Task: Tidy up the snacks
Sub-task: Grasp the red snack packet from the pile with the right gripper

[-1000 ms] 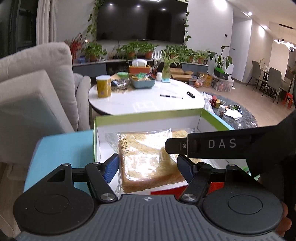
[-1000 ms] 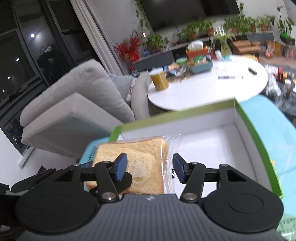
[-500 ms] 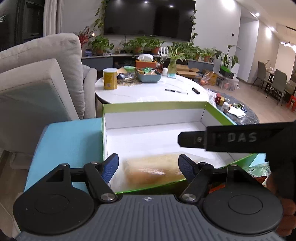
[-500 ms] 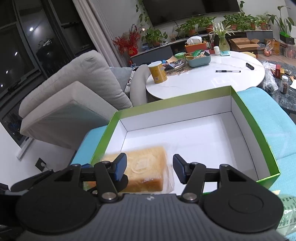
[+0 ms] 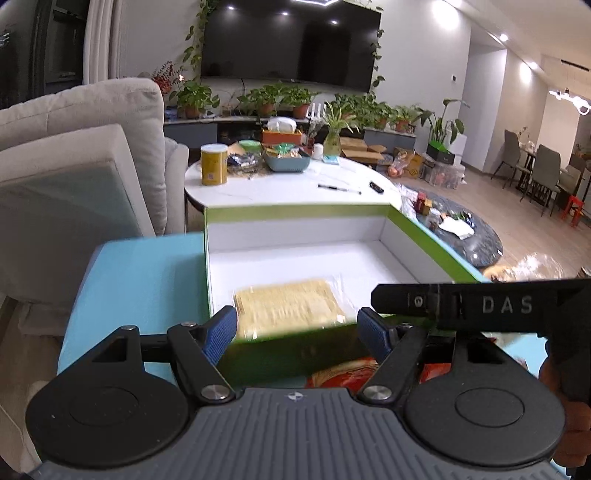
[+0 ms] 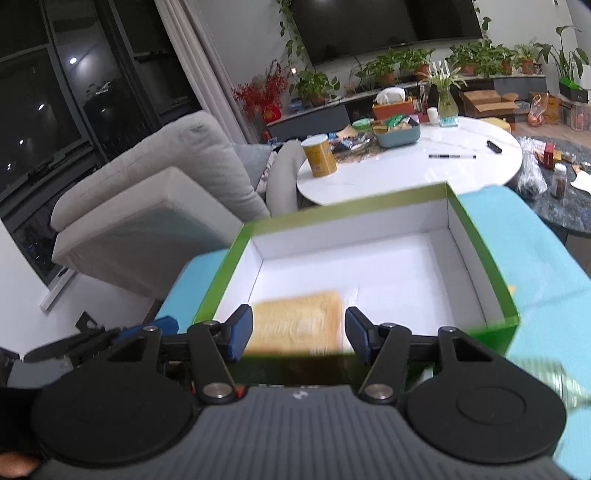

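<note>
Blue tabletop w/ green box holding what looks like bagged bread; both hand-held grippers, left & right, spread, empty.

Green-rimmed box on light-blue surface

Light: warm indoor, from recessed ceiling spots above the TV; windows dark, with small reflected dots.
Brightness: white box floor very bright, nearly blown out.
Blur: bagged bread and box near rim smeared in the right view; softer in the left.
Distortion: fisheye bends walls and curtains at frame edges; corners vignette black.
Focus: far room fairly sharp.
</note>
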Available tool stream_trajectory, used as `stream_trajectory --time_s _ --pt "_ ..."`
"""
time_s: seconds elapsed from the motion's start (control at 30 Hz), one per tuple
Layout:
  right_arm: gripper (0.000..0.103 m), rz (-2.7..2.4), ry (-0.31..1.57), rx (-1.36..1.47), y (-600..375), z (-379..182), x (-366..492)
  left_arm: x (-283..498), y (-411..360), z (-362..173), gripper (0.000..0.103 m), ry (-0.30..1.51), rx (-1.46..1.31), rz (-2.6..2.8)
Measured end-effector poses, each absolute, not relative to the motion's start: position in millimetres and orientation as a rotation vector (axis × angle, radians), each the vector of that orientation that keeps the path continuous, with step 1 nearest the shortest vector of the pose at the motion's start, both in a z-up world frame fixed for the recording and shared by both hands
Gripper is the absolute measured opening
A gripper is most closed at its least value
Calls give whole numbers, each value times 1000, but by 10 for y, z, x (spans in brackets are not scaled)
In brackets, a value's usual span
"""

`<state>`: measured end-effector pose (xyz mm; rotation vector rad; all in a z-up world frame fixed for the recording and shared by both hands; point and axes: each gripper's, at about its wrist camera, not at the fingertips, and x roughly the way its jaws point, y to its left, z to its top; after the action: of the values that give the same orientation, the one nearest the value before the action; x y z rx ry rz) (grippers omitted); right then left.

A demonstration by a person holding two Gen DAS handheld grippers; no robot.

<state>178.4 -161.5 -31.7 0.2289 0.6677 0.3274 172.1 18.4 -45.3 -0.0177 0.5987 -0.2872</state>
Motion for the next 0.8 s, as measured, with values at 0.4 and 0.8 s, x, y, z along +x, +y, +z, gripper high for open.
stream_trajectory --time_s 0.4,0.8 --pt "67 342 788 291 -1649 -640 1185 1019 172 -737 70 658 -3 -308" --pt "67 355 745 280 -1722 -583 997 859 305 -700 70 659 -74 -353"
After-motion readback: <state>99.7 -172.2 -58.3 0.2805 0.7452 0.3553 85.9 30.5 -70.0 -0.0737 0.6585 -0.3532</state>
